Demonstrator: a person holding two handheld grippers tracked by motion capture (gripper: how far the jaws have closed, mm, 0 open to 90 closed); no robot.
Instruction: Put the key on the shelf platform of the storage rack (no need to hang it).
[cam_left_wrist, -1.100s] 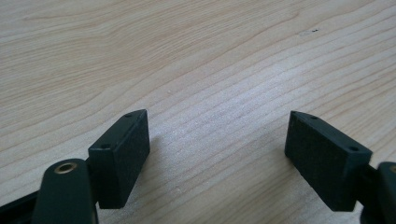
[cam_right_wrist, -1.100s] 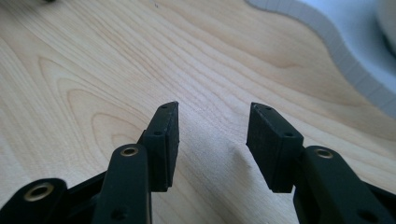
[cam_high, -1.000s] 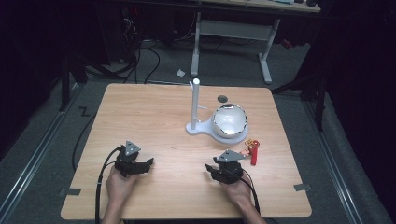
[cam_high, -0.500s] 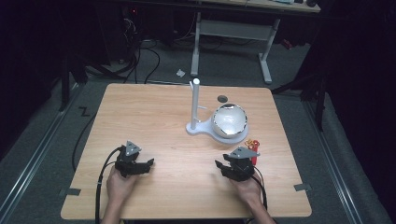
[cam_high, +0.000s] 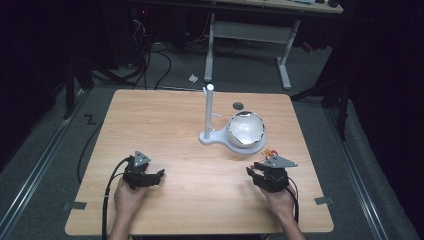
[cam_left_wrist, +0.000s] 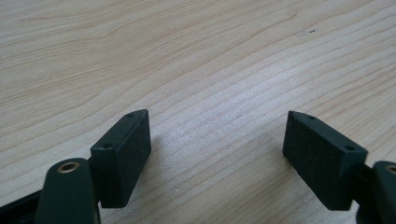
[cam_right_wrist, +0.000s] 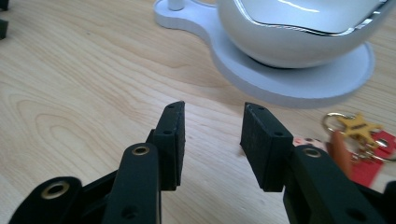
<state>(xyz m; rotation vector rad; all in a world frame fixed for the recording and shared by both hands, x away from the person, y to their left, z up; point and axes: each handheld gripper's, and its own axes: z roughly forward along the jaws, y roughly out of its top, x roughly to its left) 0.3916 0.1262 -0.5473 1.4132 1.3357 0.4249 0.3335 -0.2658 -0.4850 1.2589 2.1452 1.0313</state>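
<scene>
My left gripper (cam_high: 158, 174) rests low over the near left of the wooden table (cam_high: 165, 125). Its jaws stand wide open (cam_left_wrist: 217, 154) over bare wood, with nothing between them. My right gripper (cam_high: 254, 173) is at the near right, open with a narrower gap (cam_right_wrist: 212, 140) and holding nothing. Just ahead of it a white bowl with a silver rim (cam_right_wrist: 303, 28) sits on the round base (cam_right_wrist: 299, 86) of a white stand (cam_high: 209, 112). A key ring with a gold star and a red tag (cam_right_wrist: 357, 128) lies on the wood to the right of its right jaw.
A small dark disc (cam_high: 238, 105) lies on the table behind the bowl. Beyond the far edge stand the legs of a desk (cam_high: 285, 55) and cables on the floor (cam_high: 150, 65). Bare wood spans the table's left and middle.
My right gripper has shifted to the right, closer to the key ring beside the bowl. The left gripper has stayed where it was.
</scene>
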